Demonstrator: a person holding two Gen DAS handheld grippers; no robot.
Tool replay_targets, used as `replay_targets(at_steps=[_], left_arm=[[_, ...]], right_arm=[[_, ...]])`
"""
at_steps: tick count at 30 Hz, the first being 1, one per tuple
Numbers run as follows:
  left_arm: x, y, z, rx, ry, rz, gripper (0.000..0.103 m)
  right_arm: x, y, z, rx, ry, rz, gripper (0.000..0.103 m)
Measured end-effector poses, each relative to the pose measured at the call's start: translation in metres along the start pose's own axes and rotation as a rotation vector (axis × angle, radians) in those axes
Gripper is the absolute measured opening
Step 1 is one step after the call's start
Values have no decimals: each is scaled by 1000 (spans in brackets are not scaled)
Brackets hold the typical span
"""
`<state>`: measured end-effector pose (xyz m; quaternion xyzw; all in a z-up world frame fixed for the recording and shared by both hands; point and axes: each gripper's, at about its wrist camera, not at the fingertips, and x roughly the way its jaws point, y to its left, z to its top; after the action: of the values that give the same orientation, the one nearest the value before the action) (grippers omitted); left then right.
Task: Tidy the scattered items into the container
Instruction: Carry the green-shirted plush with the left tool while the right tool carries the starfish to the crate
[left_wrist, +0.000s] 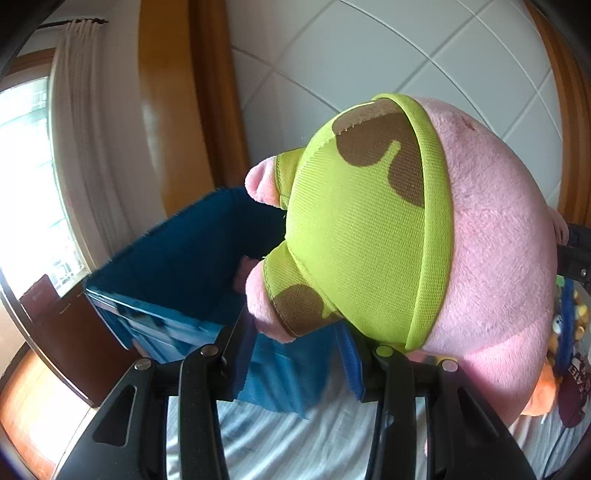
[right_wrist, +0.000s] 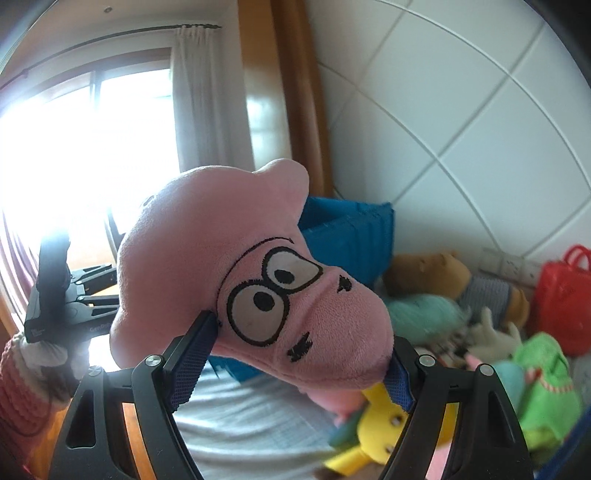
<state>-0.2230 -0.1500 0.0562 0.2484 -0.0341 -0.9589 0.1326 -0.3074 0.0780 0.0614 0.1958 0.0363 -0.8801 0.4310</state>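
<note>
**Pink star plush held by both grippers above the bed**

The right gripper (right_wrist: 299, 356) is clamped on the head of the pink star plush (right_wrist: 258, 280); the embroidered face is shown only in the right wrist view. In the left wrist view, the left gripper (left_wrist: 295, 350) is closed on one leg at the plush's green shorts (left_wrist: 362, 236). The blue fabric bin (left_wrist: 177, 266) stands just behind, on the striped bedsheet (left_wrist: 295, 439). Other plush toys (right_wrist: 480, 332) are piled against the white tiled wall (right_wrist: 461, 110). A curtained window (right_wrist: 92, 147) is seen to the left.

Past my right tool's left finger a white curtain (right_wrist: 207, 103) hangs beside the bright window (right_wrist: 92, 140); white wall tiles (right_wrist: 461, 110) ahead-right.
</note>
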Motion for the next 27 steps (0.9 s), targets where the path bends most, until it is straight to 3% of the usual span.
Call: replay_targets(at_steps=[14, 27], left_arm=[[21, 144, 34, 33, -54, -32, 41], [76, 208, 42, 8, -23, -38, 41]], right_arm=[[79, 108, 59, -7, -78, -56, 81], [151, 135, 84, 1, -29, -72, 81]])
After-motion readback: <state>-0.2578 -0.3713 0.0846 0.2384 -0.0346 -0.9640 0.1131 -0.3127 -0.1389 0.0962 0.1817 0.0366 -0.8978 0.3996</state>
